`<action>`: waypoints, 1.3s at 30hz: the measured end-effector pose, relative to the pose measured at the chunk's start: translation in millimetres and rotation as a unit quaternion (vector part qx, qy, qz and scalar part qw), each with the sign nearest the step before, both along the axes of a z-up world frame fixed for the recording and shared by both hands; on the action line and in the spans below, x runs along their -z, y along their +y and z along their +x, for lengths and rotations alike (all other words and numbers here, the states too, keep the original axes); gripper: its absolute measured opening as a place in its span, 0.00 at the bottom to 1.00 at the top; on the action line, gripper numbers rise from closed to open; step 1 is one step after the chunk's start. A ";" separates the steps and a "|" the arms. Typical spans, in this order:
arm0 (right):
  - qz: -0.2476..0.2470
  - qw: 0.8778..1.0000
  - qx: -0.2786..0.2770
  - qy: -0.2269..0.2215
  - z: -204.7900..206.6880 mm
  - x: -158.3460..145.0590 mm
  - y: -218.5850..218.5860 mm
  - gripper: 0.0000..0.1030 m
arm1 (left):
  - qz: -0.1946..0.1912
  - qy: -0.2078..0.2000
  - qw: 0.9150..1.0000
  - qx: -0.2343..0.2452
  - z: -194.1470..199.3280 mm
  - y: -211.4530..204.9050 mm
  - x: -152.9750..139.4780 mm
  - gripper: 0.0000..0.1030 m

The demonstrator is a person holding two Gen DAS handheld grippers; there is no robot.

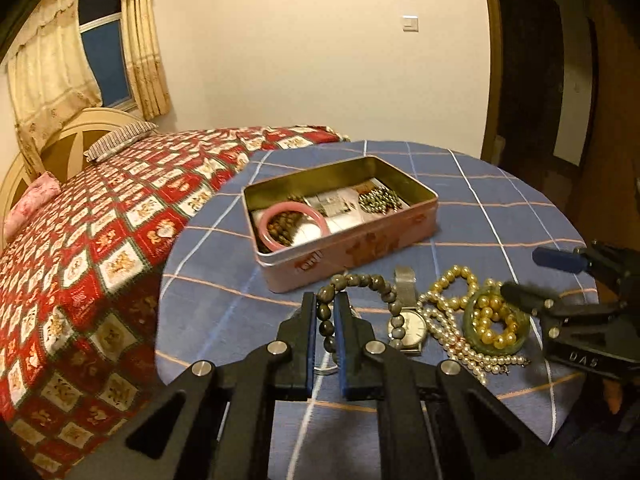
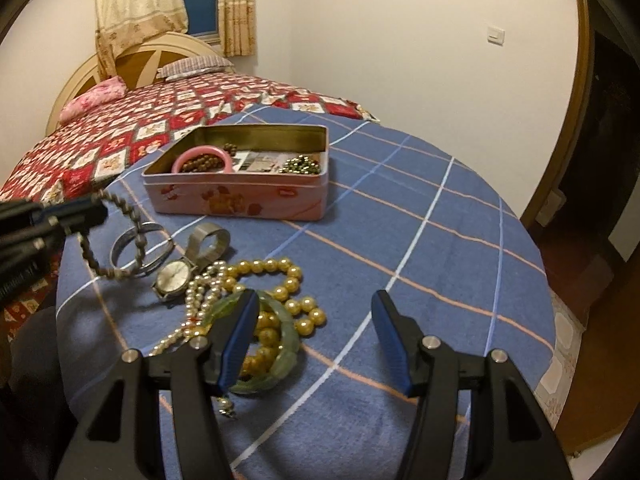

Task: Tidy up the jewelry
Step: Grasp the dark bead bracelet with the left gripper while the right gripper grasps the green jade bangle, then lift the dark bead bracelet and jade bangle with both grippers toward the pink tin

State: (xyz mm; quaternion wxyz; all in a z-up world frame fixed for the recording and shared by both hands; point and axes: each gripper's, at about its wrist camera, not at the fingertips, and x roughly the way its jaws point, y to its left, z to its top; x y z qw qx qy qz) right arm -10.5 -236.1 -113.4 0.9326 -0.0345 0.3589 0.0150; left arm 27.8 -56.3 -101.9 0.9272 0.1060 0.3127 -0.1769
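Observation:
My left gripper [image 1: 325,303] is shut on a dark bead bracelet [image 1: 362,282] and holds it above the table; the bracelet hangs from it in the right wrist view [image 2: 120,220]. My right gripper [image 2: 314,300] is open, its left finger [image 2: 240,332] over a green jade bangle [image 2: 280,354]. The bangle [image 1: 472,322] lies on a gold pearl necklace [image 2: 280,268] and a small white pearl strand [image 2: 200,296]. A silver watch [image 2: 174,276] and a silver bangle [image 2: 120,246] lie nearby. The open pink tin [image 1: 352,248] holds a pink bangle [image 1: 294,210] and beads.
The round table has a blue checked cloth [image 2: 400,208]. A bed with a red quilt [image 1: 100,232] stands close on the left. A dark doorway [image 1: 560,80] is at the right.

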 end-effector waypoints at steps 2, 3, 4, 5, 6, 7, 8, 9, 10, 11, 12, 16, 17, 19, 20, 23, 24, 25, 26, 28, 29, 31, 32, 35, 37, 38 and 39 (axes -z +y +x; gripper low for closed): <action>-0.002 1.000 -0.002 0.006 1.2 4.1 0.2 0.51 | -0.001 0.004 1.000 -0.002 1.0 2.1 1.8 0.07; 0.000 1.000 -0.003 0.011 2.8 5.6 0.4 0.47 | -0.001 0.008 1.000 -0.004 1.7 2.7 3.7 0.07; 0.002 1.000 -0.004 0.016 4.1 7.9 -0.3 0.39 | -0.002 0.012 1.000 -0.004 2.0 2.8 5.7 0.07; 0.004 1.000 -0.004 0.019 5.0 9.1 -0.4 0.35 | -0.002 0.013 1.000 -0.003 2.2 2.4 6.8 0.07; 0.002 1.000 -0.003 0.022 6.0 10.9 0.0 0.34 | -0.001 0.013 1.000 -0.001 1.8 1.4 7.4 0.07; 0.001 1.000 -0.005 0.025 6.8 12.4 0.9 0.31 | -0.001 0.013 1.000 -0.001 2.0 1.0 7.8 0.07; 0.000 1.000 -0.008 0.030 8.1 14.9 1.9 0.29 | -0.002 0.013 1.000 -0.001 2.1 0.9 8.0 0.07; 0.000 0.999 -0.010 0.034 8.6 16.7 3.3 0.29 | -0.002 0.012 1.000 -0.001 2.1 0.6 7.9 0.07; -0.001 0.999 -0.012 0.034 8.8 18.0 4.2 0.26 | -0.003 0.012 1.000 -0.001 2.5 1.0 7.8 0.07; 0.002 0.999 -0.016 0.036 8.5 19.2 4.8 0.17 | -0.004 0.012 1.000 -0.002 2.3 1.9 7.3 0.07; 0.004 0.999 -0.020 0.035 7.9 19.1 5.8 0.11 | -0.005 0.012 1.000 -0.003 2.6 2.3 6.9 0.07; 0.004 0.999 -0.026 0.018 2.9 13.1 8.1 0.09 | -0.009 0.005 1.000 -0.006 1.4 4.7 1.0 0.07; 0.003 1.000 -0.026 0.011 1.8 10.1 7.8 0.08 | -0.010 0.002 1.000 -0.006 0.9 5.4 -1.0 0.07; 0.001 1.000 -0.026 -0.003 -1.2 2.7 8.6 0.08 | -0.010 -0.008 1.000 -0.011 -0.3 7.4 -6.7 0.07; -0.001 1.000 -0.025 -0.010 -2.7 -1.1 9.1 0.08 | -0.009 -0.013 1.000 -0.013 -1.0 8.3 -9.3 0.07; -0.007 0.999 -0.024 -0.030 -6.4 -12.4 11.0 0.08 | -0.014 -0.022 1.000 -0.016 -1.2 12.0 -17.3 0.07; -0.009 0.999 -0.023 -0.034 -5.7 -14.5 11.8 0.08 | -0.015 -0.024 0.999 -0.018 -1.4 13.0 -19.2 0.07; -0.011 0.999 -0.024 -0.037 -5.8 -16.3 12.4 0.08 | -0.016 -0.027 0.999 -0.019 -1.6 14.1 -21.5 0.07; -0.013 0.999 -0.024 -0.041 -6.2 -18.3 13.4 0.08 | -0.016 -0.028 0.999 -0.020 -1.4 14.4 -22.6 0.07; -0.016 0.999 -0.026 -0.043 -4.3 -20.3 15.6 0.08 | -0.016 -0.031 0.999 -0.022 -0.4 14.9 -24.6 0.07; -0.017 0.999 -0.027 -0.044 -2.9 -20.9 16.5 0.08 | -0.016 -0.032 0.999 -0.023 0.2 15.3 -25.5 0.07; -0.021 0.998 -0.029 -0.046 -0.5 -22.2 18.0 0.08 | -0.015 -0.034 0.999 -0.025 2.0 16.3 -26.5 0.07; -0.021 0.998 -0.030 -0.046 0.9 -23.0 18.6 0.08 | -0.015 -0.034 0.999 -0.026 3.0 16.9 -27.0 0.07; -0.021 0.998 -0.034 -0.048 5.8 -25.9 19.5 0.08 | -0.016 -0.034 0.999 -0.029 6.0 18.5 -28.4 0.07; -0.020 0.998 -0.035 -0.049 10.6 -28.7 19.6 0.08 | -0.017 -0.035 0.999 -0.031 7.8 19.0 -29.2 0.07; -0.019 0.998 -0.035 -0.050 11.2 -29.9 19.8 0.08 | -0.017 -0.035 0.999 -0.032 8.6 19.1 -29.5 0.07; -0.019 0.998 -0.036 -0.052 13.2 -31.3 20.3 0.08 | -0.016 -0.036 0.999 -0.033 9.4 19.2 -29.8 0.07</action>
